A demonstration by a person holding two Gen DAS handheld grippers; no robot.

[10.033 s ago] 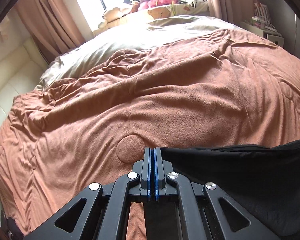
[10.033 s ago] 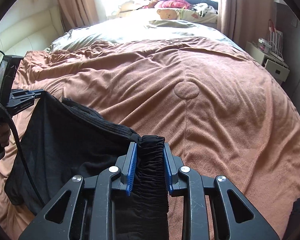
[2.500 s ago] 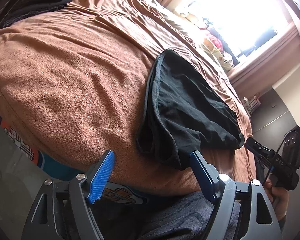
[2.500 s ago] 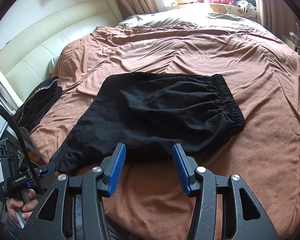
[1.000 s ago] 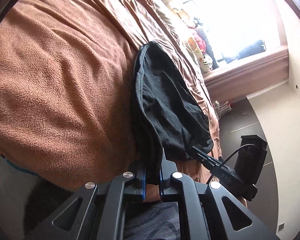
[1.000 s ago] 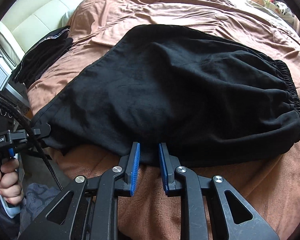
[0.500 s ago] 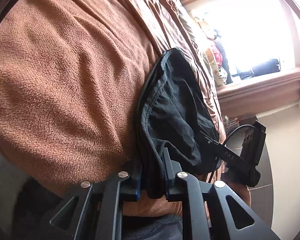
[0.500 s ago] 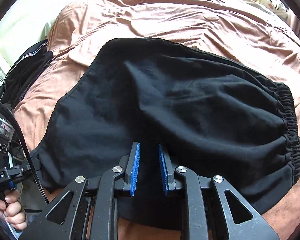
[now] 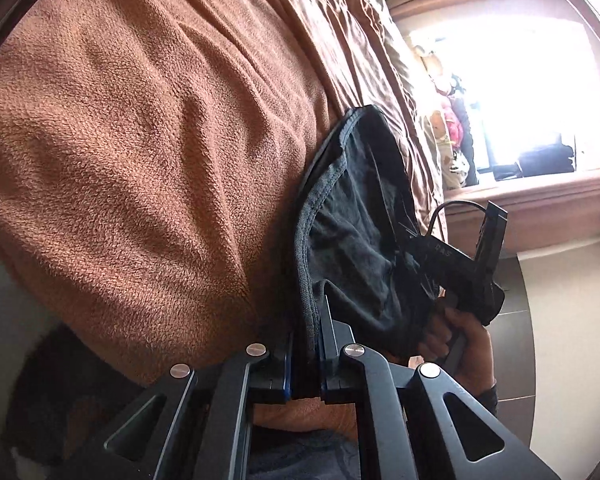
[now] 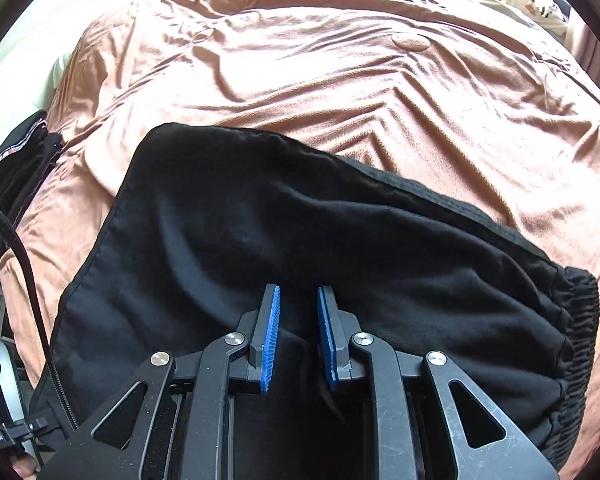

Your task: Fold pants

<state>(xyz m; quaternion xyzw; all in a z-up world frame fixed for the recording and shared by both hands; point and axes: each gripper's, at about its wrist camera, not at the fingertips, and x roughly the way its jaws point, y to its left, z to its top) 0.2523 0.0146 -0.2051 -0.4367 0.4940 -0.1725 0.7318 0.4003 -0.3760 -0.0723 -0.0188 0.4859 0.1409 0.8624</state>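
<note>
The black pants point(image 10: 320, 240) lie on the brown bedspread point(image 10: 340, 80), with the elastic waistband point(image 10: 580, 340) at the right. My right gripper point(image 10: 298, 308) is shut on the near edge of the pants and holds it raised. My left gripper point(image 9: 304, 344) is shut on the hemmed leg end of the pants point(image 9: 356, 216) at the edge of the bed. The right gripper also shows in the left wrist view point(image 9: 460, 264), held by a hand. The left gripper's tip shows at the bottom left of the right wrist view point(image 10: 16, 432).
A stack of dark folded clothes point(image 10: 16, 168) lies at the left edge of the bed. A cream padded headboard point(image 10: 28, 64) lies beyond it. Soft toys point(image 9: 448, 132) sit by the bright window. A cable point(image 10: 32, 280) hangs at the left.
Both grippers closed on the near edge of the pants about a second ago. They have since lifted it and carried it forward over the rest of the pants.
</note>
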